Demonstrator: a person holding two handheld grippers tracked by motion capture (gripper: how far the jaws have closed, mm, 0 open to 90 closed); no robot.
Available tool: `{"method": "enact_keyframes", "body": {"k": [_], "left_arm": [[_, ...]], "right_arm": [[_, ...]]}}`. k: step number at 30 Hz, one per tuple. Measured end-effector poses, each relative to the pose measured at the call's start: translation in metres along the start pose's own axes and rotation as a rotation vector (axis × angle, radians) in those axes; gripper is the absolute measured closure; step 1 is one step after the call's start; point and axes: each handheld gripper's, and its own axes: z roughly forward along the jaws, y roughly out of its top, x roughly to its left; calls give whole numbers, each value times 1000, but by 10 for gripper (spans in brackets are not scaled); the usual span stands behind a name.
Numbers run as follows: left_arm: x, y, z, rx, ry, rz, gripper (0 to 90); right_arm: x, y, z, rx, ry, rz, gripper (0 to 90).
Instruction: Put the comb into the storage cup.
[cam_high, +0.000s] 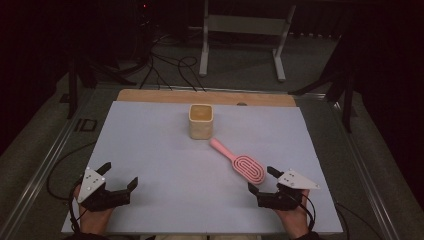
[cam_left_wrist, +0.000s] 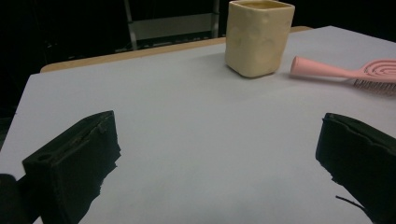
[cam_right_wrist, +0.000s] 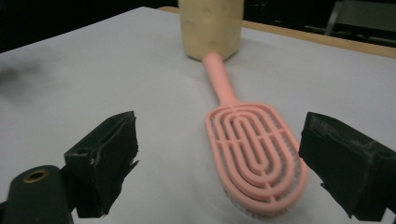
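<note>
A pink hairbrush (cam_high: 241, 162) lies flat on the white table sheet (cam_high: 160, 145), handle pointing up-left toward a cream square cup (cam_high: 201, 121) that stands upright behind it. My right gripper (cam_high: 263, 180) is open at the brush's head end; in the right gripper view the brush head (cam_right_wrist: 254, 151) lies between the two spread jaws, not touched. My left gripper (cam_high: 119, 175) rests open near the table's front left with nothing between its jaws. The left gripper view has the cup (cam_left_wrist: 258, 37) ahead and the brush (cam_left_wrist: 348, 72) at the right.
The wooden table edge (cam_high: 150, 95) runs along the back of the sheet. Beyond it, cables (cam_high: 170, 67) lie on the floor beside a white metal stand (cam_high: 242, 30). Bare sheet spreads between the two grippers.
</note>
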Motion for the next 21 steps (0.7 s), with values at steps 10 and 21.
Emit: {"method": "enact_keyframes", "body": {"k": [10,21], "left_arm": [[-1,-1,2,6,-4,5,0],[-3,-2,4,13,-10,8,0]], "right_arm": [[11,5,24,43,57,-8,143],[21,5,35,96,49,-44,440]]}}
